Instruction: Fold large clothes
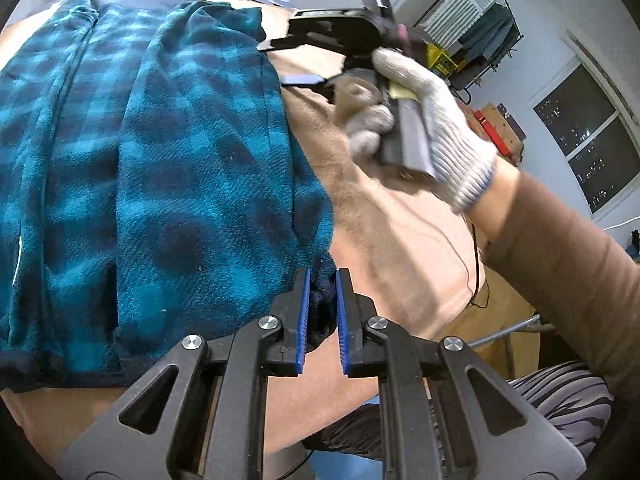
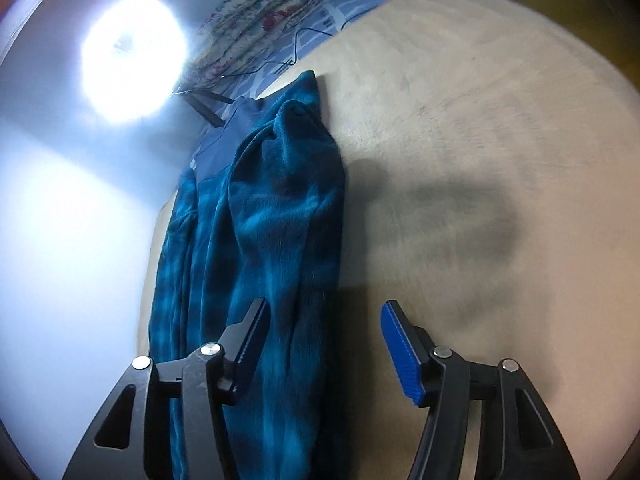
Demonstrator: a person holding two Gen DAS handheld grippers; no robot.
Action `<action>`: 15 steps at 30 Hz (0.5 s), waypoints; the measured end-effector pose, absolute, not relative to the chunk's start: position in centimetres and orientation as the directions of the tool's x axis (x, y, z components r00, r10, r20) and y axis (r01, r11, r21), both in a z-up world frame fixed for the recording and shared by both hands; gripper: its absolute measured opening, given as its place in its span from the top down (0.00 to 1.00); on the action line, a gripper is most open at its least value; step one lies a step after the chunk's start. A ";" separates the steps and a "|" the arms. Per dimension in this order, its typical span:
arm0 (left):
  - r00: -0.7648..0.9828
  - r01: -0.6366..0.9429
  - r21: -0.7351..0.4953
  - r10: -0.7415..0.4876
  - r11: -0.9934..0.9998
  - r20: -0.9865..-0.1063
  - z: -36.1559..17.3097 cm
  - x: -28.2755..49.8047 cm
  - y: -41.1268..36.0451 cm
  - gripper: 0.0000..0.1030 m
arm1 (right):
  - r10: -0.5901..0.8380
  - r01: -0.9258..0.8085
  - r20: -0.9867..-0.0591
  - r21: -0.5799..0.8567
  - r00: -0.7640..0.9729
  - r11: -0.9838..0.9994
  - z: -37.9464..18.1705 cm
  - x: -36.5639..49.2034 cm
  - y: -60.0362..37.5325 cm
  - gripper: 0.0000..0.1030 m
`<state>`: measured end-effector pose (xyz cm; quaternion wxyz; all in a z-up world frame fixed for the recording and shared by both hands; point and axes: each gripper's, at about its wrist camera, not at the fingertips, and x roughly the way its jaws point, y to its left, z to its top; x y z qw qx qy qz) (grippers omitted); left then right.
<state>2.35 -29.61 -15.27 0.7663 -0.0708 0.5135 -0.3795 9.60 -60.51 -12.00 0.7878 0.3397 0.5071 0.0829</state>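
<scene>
Left wrist view is showing the left gripper [image 1: 322, 280] with its blue pads [image 1: 303, 320] drawn close together, pinching a dark bit of the fleece [image 1: 168, 168] at its near right corner. From there the fleece, a teal and navy plaid garment, is lying spread away from the gripper over a tan blanket [image 1: 384, 216], with one side folded lengthwise over the middle and a zip line running along its left part. Beyond the fleece's right edge, a gloved hand [image 1: 416, 120] is gripping the right gripper [image 1: 290, 62], which is hovering above the blanket near the fleece's far right edge, its fingers spread apart. A brown sleeve [image 1: 560, 240] is reaching in from the right. Farther back, a rack [image 1: 476, 20] with hanging cloth is standing against the wall, and a dark window [image 1: 588, 136] is sitting to its right.

Right wrist view is showing the right gripper [image 2: 324, 316] wide open, holding nothing, with its left finger [image 2: 248, 340] over the fleece [image 2: 272, 232] and its right one over the blanket [image 2: 480, 120]. The picture is blurring somewhat. The fleece is stretching away in a long narrow bundle along the blanket's left side. A bright lamp [image 2: 132, 56] is glaring at upper left, beside a floral quilt [image 2: 260, 12] at the far end.
</scene>
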 end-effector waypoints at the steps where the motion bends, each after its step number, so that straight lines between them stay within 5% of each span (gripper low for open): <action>1: 0.185 0.512 -0.494 -0.652 0.702 -0.735 -15.3 2.3 -29.6 0.90 | 0.479 0.218 -0.738 0.626 0.474 0.749 -12.4 10.1 -60.5 0.44; 5: 0.183 0.522 -0.487 -0.649 0.700 -0.738 -15.1 2.3 -29.9 0.90 | 0.494 0.214 -0.726 0.642 0.479 0.736 -13.4 11.3 -59.9 0.53; 9: 0.183 0.518 -0.490 -0.651 0.701 -0.737 -15.1 2.3 -29.8 0.90 | 0.507 0.229 -0.728 0.650 0.461 0.725 -13.6 11.9 -59.2 0.86; 15: 0.195 0.479 -0.533 -0.676 0.698 -0.711 -14.5 2.3 -28.1 0.90 | 0.439 0.205 -0.778 0.568 0.449 0.797 -10.3 12.6 -56.7 0.94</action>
